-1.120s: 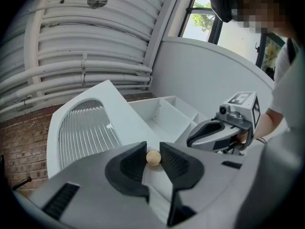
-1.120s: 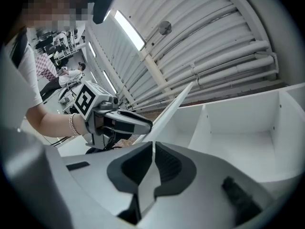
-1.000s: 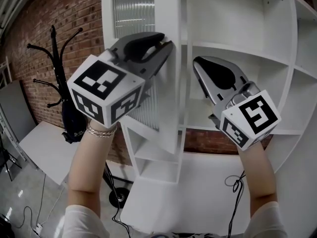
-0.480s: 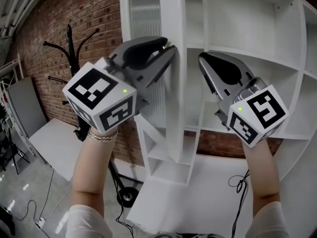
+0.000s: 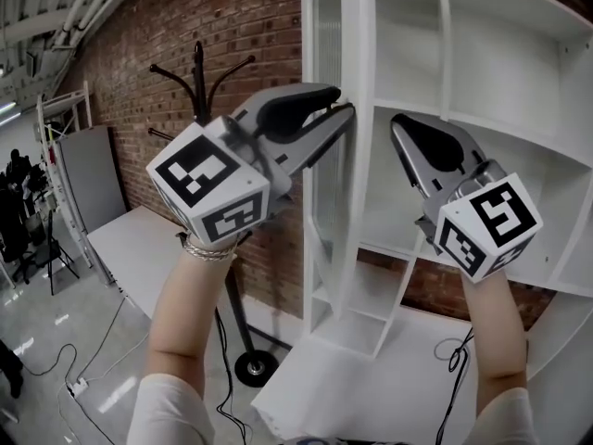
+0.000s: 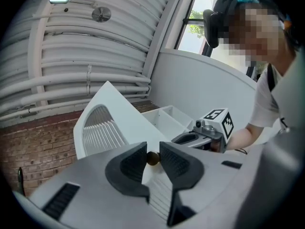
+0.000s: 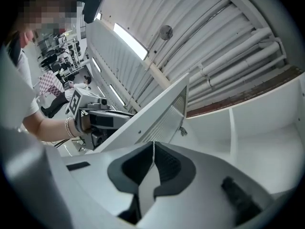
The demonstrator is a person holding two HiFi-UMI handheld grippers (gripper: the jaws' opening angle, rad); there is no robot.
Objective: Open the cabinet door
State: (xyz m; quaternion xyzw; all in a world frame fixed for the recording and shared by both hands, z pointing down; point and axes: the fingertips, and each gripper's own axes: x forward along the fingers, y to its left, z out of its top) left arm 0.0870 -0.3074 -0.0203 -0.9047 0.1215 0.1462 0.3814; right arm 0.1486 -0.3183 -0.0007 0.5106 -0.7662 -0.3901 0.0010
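Note:
The white cabinet door [image 5: 354, 165] with its ribbed glass pane stands swung out, almost edge-on in the head view. My left gripper [image 5: 339, 119] is shut on the door's small brass knob [image 6: 152, 158], which sits pinched between the dark pads [image 6: 132, 162]. The door's face [image 6: 119, 123] slopes away behind the knob. My right gripper [image 5: 400, 124] hovers to the right of the door, in front of the open shelves [image 5: 491, 91], apart from them. Its jaws [image 7: 153, 149] are shut with nothing between them. The door [image 7: 159, 113] and the left gripper [image 7: 102, 120] show in the right gripper view.
A black coat stand [image 5: 199, 86] rises left of the cabinet against a brick wall [image 5: 241, 26]. A white panel [image 5: 139, 248] lies low at the left. Cables [image 5: 102, 341] trail over the floor. The shelf compartments behind the door hold nothing.
The door has swung further out, from showing its glass face to almost edge-on. My left gripper travelled with the knob; the right gripper shifted alongside. More brick wall and coat stand show.

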